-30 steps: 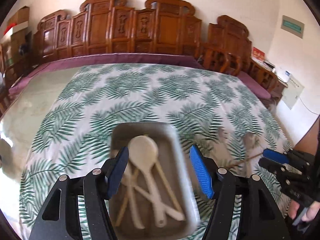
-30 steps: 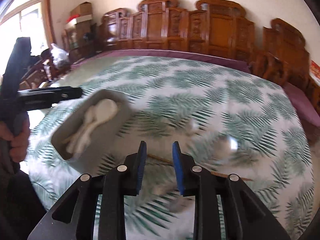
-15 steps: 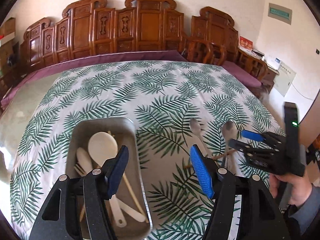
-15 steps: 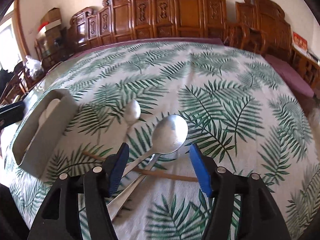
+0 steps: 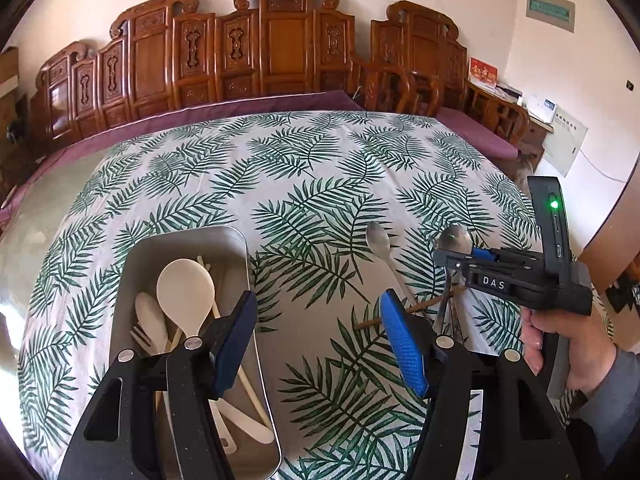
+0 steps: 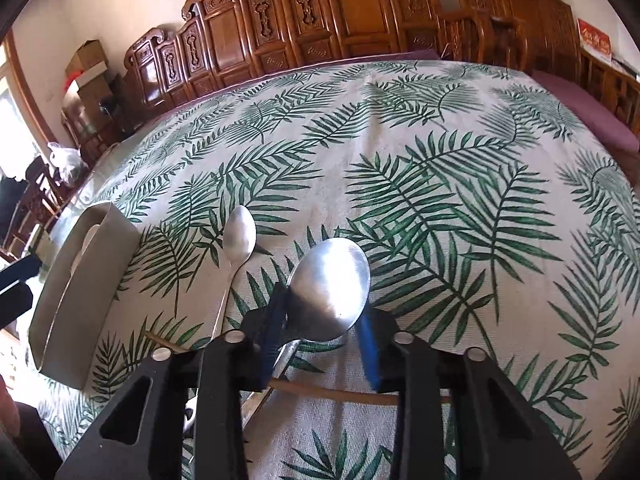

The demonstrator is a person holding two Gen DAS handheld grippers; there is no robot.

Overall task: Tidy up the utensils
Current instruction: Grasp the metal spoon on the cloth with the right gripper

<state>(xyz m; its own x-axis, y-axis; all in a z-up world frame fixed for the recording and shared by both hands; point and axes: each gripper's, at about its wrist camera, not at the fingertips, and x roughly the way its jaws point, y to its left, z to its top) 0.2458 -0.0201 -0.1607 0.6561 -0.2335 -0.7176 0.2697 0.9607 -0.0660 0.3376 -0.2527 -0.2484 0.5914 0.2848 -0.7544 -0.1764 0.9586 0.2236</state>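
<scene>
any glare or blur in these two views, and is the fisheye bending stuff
Right wrist view: sharp, bright glare on the large metal spoon bowl, window blown out at left. Left wrist view: sharp, sunlit patch washes out the tablecloth at left. Both: strong fisheye curves the table edge and wooden screen, dark corners.

Glossy metal big spoon (image 6: 330,286), matt grey tray (image 5: 188,240) (cream plastic spoons (image 5: 186,294) inside), woven tablecloth (image 6: 440,184)

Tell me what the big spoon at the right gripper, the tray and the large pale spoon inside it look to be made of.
Big spoon: polished metal, probably stainless steel; bright glare and mirror sheen on its bowl.
Tray: dull grey metal by its look, thin rolled rim, soft matte reflections; coated plastic cannot be excluded.
Large pale spoon: cream, matte, no glare; likely plastic or melamine, possibly light wood.
</scene>
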